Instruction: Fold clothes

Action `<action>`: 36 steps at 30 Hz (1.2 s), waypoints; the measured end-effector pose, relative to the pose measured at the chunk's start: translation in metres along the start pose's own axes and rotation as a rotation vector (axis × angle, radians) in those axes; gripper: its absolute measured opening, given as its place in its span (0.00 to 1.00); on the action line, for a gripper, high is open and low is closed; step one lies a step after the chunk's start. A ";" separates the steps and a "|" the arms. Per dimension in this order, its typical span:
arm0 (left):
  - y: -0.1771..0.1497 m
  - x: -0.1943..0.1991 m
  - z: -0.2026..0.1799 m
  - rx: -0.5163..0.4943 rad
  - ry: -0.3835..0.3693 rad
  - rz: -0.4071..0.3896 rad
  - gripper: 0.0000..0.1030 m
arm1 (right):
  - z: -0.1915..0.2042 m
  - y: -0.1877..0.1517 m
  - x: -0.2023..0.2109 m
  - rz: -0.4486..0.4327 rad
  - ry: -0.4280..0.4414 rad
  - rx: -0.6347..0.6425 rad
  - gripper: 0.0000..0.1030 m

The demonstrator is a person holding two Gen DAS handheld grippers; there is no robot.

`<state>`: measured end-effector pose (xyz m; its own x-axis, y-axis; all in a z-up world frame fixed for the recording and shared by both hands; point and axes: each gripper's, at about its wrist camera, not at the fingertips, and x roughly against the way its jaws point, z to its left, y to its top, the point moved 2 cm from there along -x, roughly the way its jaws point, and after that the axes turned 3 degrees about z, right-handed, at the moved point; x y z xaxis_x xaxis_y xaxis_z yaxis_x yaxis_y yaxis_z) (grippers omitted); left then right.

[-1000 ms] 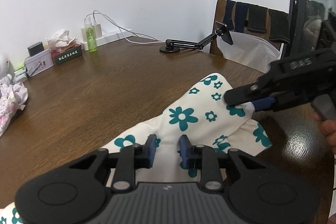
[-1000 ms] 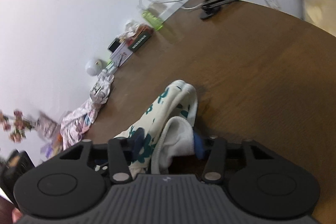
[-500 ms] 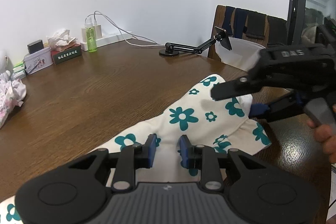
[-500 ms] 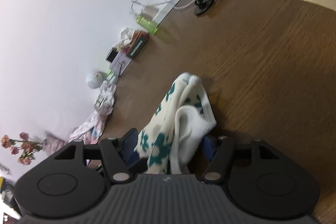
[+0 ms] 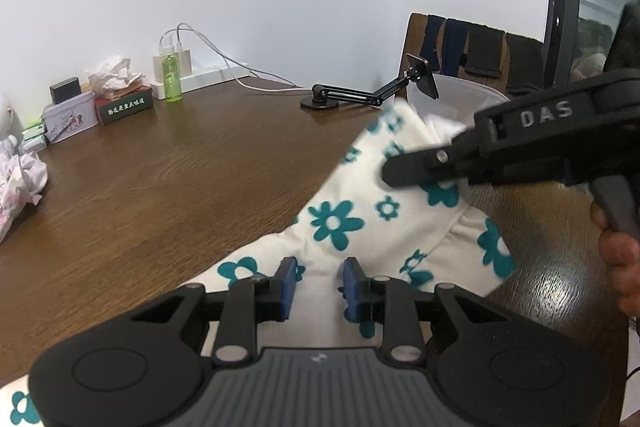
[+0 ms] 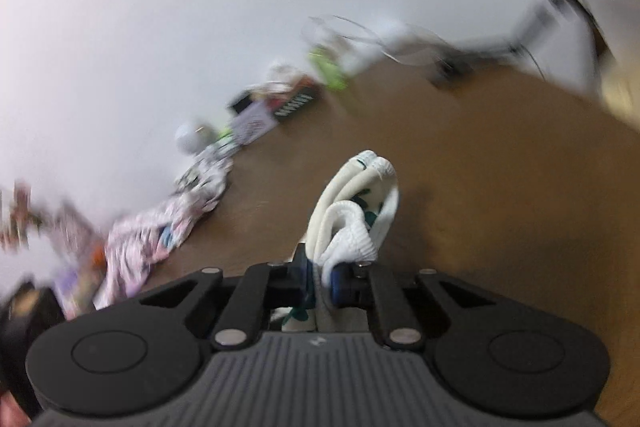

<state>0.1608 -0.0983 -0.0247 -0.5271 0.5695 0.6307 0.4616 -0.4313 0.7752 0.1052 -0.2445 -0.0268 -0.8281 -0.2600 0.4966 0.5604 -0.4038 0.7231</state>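
Right wrist view: the floral garment [image 6: 356, 203], cream knit with teal flowers and a white ribbed cuff, is pinched between the nearly closed fingers of the right gripper [image 6: 320, 277] and raised off the table [image 6: 500, 187]. Risk: only a thin bunch of layers sits between the pads, so a quick swing could pull the cuff free; motion blur suggests speed. Left wrist view shows the rest of the garment lying across the table's near right corner, under the left gripper [image 5: 316, 281], whose fingers stand apart over the cloth and grip nothing. An unpinned lower part may drag, skewing the fold.
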 end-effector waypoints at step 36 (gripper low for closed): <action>-0.047 0.155 0.105 0.287 0.186 -0.215 0.45 | 0.157 -0.068 -0.042 0.151 0.226 0.536 0.56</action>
<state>0.1324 0.0842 0.0326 -0.7411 0.4780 0.4715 0.4935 -0.0884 0.8653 0.1040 -0.0686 -0.0217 -0.6882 -0.4841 0.5404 0.5515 0.1350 0.8232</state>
